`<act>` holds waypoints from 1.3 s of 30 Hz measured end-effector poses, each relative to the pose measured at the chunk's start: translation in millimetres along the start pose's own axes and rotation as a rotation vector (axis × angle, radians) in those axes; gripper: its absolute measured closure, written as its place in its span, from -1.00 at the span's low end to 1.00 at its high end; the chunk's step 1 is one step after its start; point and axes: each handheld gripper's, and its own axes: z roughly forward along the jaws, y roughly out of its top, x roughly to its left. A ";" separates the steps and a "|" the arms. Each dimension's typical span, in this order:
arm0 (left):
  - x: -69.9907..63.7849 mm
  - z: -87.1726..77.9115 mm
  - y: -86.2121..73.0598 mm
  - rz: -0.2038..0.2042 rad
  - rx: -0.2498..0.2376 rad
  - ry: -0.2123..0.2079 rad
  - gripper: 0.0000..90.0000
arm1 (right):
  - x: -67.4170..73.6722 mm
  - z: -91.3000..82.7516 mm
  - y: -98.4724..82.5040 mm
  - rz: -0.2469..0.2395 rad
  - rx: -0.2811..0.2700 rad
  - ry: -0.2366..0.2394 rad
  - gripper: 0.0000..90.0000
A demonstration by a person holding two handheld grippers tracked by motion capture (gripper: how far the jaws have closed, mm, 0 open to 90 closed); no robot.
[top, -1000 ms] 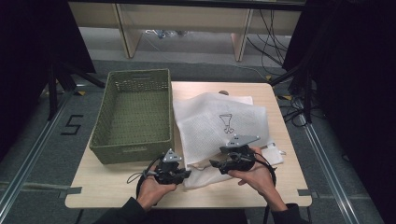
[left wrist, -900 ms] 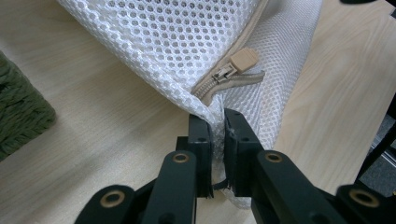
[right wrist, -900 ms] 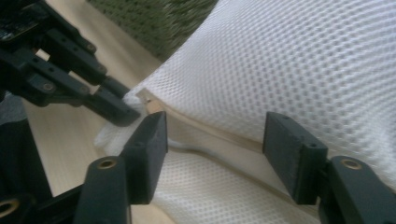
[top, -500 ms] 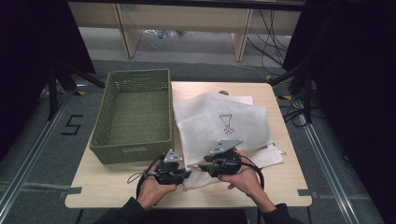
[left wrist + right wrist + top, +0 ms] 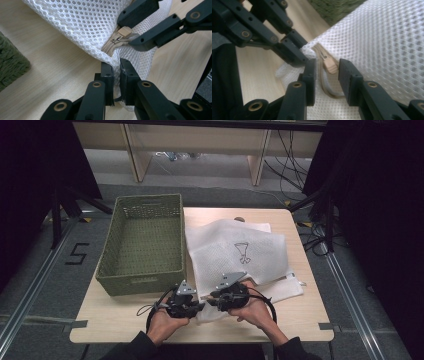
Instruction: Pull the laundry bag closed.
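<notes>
Mesh bag (image 5: 82, 22): white honeycomb net w/ beige zipper (image 5: 117, 40).

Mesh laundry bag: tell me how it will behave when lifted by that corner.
Probably floppy: the mesh bag folds where the left gripper pinches it. Likely light, being thin open netting. The zipper pull may dangle.

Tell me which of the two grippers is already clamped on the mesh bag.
The left gripper: its jaws pinch the white mesh bag at the corner. The right gripper has been closing, but its jaws only straddle the beige zipper pull.
</notes>
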 end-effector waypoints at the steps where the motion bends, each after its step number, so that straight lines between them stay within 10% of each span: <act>1: 0.1 -0.1 0.2 0.000 0.000 -0.001 0.82 | -0.6 0.1 0.2 -0.018 0.003 0.005 0.55; 27: 1.3 0.2 -0.6 0.006 0.008 0.000 0.81 | -5.3 2.3 2.3 -0.010 -0.044 0.064 0.80; 39: 0.9 0.7 -0.2 0.019 -0.001 0.000 0.81 | 1.5 3.8 3.0 -0.078 0.041 0.035 0.79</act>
